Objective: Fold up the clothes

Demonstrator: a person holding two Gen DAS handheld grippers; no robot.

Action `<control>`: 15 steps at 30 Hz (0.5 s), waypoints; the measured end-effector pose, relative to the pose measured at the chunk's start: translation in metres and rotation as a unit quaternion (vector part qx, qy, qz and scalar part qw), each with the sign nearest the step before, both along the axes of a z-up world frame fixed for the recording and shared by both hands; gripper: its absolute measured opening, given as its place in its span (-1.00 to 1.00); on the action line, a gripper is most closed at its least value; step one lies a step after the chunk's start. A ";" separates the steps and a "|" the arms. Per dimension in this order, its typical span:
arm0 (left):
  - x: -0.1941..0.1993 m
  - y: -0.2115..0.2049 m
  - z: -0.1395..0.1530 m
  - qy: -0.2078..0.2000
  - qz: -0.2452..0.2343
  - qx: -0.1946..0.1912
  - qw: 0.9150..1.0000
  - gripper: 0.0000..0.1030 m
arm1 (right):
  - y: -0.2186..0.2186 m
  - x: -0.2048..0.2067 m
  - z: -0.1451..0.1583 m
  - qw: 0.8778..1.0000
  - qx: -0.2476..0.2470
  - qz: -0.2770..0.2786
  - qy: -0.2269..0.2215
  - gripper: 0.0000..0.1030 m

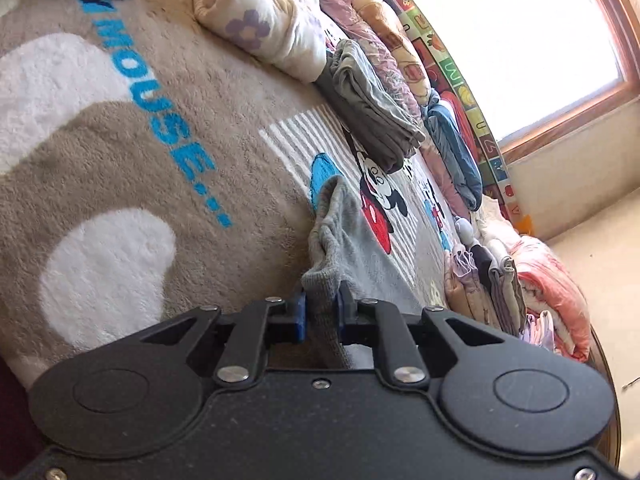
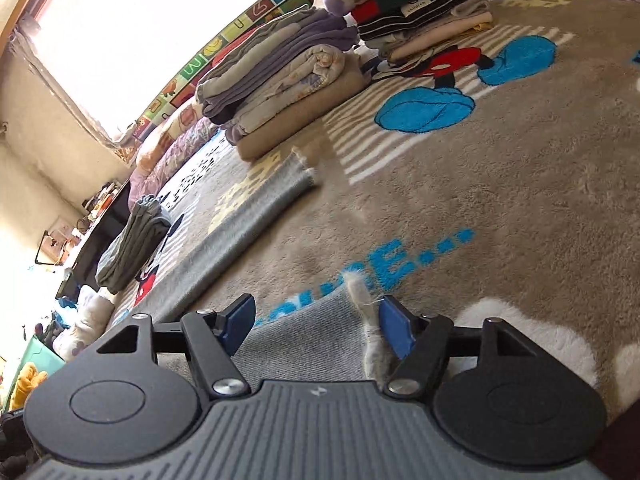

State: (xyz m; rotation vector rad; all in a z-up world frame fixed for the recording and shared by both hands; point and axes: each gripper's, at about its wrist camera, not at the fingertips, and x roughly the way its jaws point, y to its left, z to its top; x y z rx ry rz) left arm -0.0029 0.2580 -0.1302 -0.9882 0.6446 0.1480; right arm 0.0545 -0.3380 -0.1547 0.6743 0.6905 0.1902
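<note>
A grey knit garment (image 1: 340, 236) lies on a beige Mickey Mouse rug (image 1: 120, 152). My left gripper (image 1: 322, 312) is shut on a bunched edge of it, which rises from between the blue pads. In the right wrist view the same grey garment (image 2: 240, 236) stretches away flat with a ribbed cuff at its far end. My right gripper (image 2: 316, 328) is open, low over the garment's near part (image 2: 304, 340); a pale hem edge (image 2: 368, 320) stands just inside the right pad.
Folded grey clothes (image 1: 372, 112) and a row of bedding and folded stacks (image 1: 500, 288) line the rug's far edge by an alphabet mat (image 1: 460, 80). In the right wrist view, folded blanket stacks (image 2: 280, 80) and striped clothes (image 2: 416, 12) stand beyond the garment.
</note>
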 end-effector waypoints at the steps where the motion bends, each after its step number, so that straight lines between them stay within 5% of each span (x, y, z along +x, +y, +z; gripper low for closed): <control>1: 0.003 0.003 -0.010 0.034 0.001 0.000 0.999 -0.63 | 0.002 0.000 -0.001 1.000 -0.006 0.005 0.001 0.34; 3: -0.006 0.006 -0.011 0.022 0.021 -0.010 0.999 -0.46 | 0.003 0.000 -0.005 1.000 -0.010 0.007 0.001 0.32; 7: -0.015 0.003 0.012 0.023 0.052 0.060 0.997 -0.29 | 0.003 -0.006 -0.007 1.000 -0.011 0.011 -0.008 0.32; 13: -0.008 -0.027 0.048 -0.046 -0.020 0.136 0.989 -0.29 | -0.004 -0.008 -0.013 1.000 0.020 0.005 -0.017 0.32; 15: 0.001 -0.033 0.034 -0.022 -0.038 0.137 0.990 -0.28 | -0.005 -0.008 -0.014 1.000 0.023 0.004 -0.019 0.32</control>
